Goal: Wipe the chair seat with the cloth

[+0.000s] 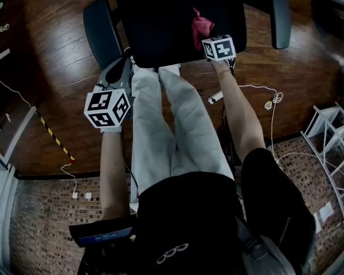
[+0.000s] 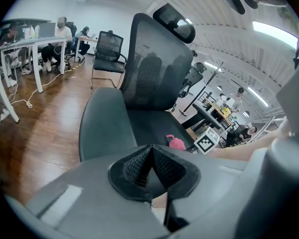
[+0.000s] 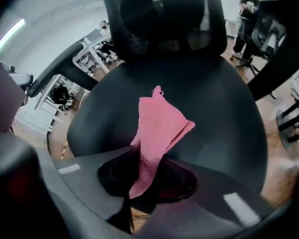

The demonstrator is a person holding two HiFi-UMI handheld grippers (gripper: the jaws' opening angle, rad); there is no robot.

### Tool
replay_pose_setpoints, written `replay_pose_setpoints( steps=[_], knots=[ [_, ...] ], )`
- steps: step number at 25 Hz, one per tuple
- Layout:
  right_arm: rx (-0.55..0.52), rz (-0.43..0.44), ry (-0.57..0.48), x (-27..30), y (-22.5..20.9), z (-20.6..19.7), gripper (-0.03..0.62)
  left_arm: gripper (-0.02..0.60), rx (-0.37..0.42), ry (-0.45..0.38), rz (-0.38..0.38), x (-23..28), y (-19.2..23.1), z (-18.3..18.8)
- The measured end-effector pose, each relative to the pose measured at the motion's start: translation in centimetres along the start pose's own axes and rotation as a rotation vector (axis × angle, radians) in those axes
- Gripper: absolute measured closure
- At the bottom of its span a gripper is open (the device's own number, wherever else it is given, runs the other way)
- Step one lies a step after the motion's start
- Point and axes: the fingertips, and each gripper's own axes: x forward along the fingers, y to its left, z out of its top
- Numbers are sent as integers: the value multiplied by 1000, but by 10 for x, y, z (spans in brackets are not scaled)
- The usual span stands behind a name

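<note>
Your right gripper has its fingers clamped on the cloth, which spreads ahead of them, seemingly touching the seat. Your left gripper has its fingers together, empty, with the seat beyond them.

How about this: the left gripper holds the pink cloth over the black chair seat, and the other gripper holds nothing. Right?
Wrong gripper. The right gripper holds the pink cloth over the black chair seat, as the right gripper view shows; the left gripper is the one whose shut jaws hold nothing.
</note>
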Motion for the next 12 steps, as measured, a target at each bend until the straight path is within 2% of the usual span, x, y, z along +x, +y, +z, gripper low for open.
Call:
replay_pose_setpoints(
  steps=[6, 12],
  knots=[
    [61, -189, -5, -54, -103, -23, 530, 588, -5, -15, 24, -2, 1, 2],
    [99, -413, 24, -101, -163, -45, 530, 588, -23, -27, 43, 0, 7, 1]
  ],
)
